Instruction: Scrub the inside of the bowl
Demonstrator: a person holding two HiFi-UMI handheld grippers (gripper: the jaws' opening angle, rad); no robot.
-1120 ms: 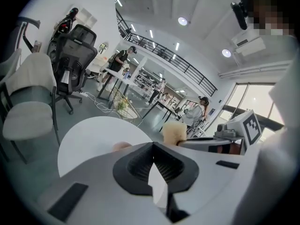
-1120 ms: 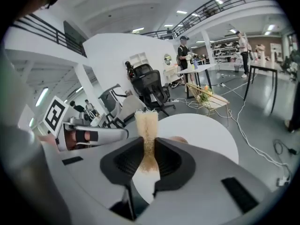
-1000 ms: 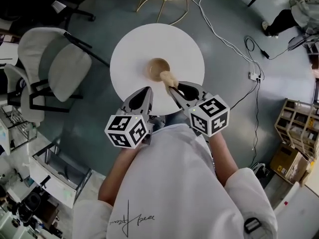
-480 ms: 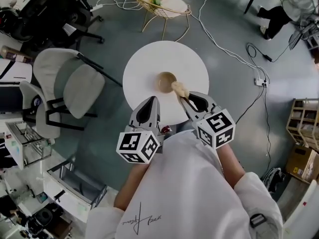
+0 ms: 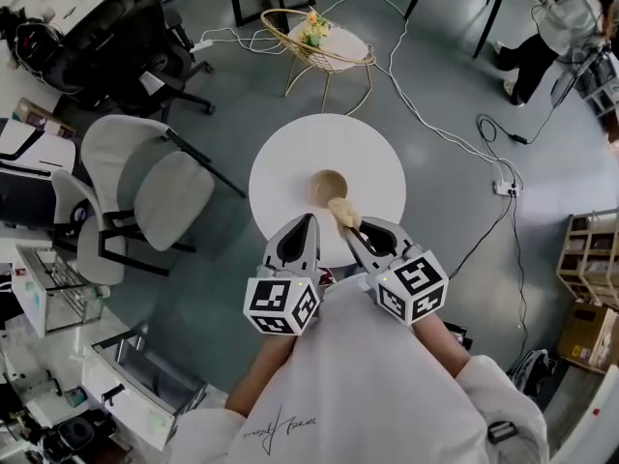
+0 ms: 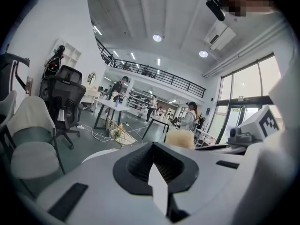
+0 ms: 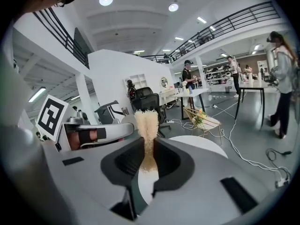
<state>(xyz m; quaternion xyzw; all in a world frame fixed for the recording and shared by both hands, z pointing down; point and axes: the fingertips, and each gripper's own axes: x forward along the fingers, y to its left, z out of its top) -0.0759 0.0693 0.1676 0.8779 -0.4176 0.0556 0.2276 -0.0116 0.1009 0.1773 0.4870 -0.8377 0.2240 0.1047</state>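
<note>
Right gripper (image 5: pixel 346 228), clamped on a beige fibrous scrubber (image 5: pixel 343 211) pointing along its jaws, hangs with the bowl (image 5: pixel 327 188) just ahead; the left gripper (image 5: pixel 307 222) alongside is closed, empty.

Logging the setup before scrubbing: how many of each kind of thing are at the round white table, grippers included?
Bowl: 1
Scrubber: 1
Grippers: 2, the left gripper and the right gripper
Total: 4
</note>
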